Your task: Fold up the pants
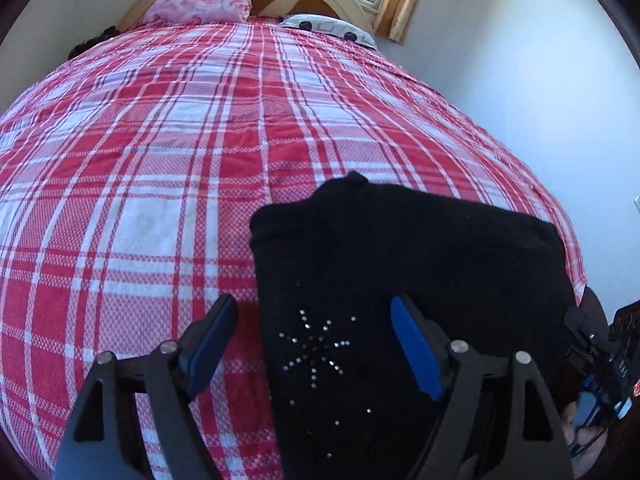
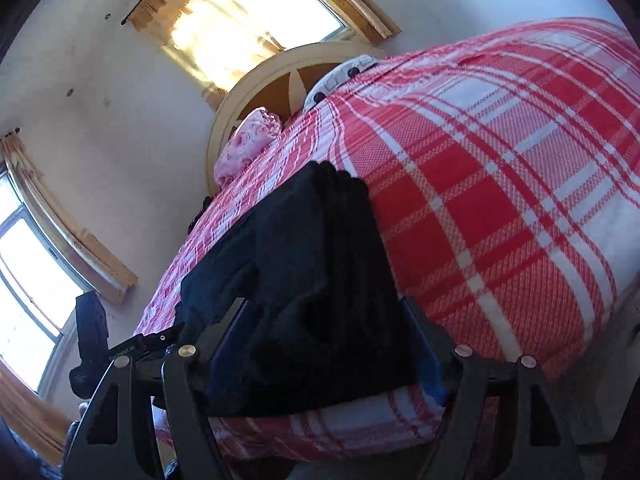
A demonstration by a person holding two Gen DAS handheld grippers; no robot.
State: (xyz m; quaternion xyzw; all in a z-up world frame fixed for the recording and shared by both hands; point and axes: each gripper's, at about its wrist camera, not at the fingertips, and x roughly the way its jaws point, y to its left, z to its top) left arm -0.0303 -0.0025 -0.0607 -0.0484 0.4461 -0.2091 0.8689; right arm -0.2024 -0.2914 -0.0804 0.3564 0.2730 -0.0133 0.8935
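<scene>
black pants point(image 1: 400, 264) lie folded in a compact stack on the red plaid bedspread point(image 1: 160, 160) near the bed edge. left gripper point(image 1: 312, 344) fingers spread wide over the rhinestone corner, gripping nothing. right gripper point(image 2: 320, 344) fingers straddle the folded stack's end, apparently apart

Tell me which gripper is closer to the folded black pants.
Right. The right gripper has the thick folded end of the pants between its open fingers, apparently touching it. The left gripper hangs open over the pants' rhinestone-studded edge, one finger over the plaid bedspread.
</scene>
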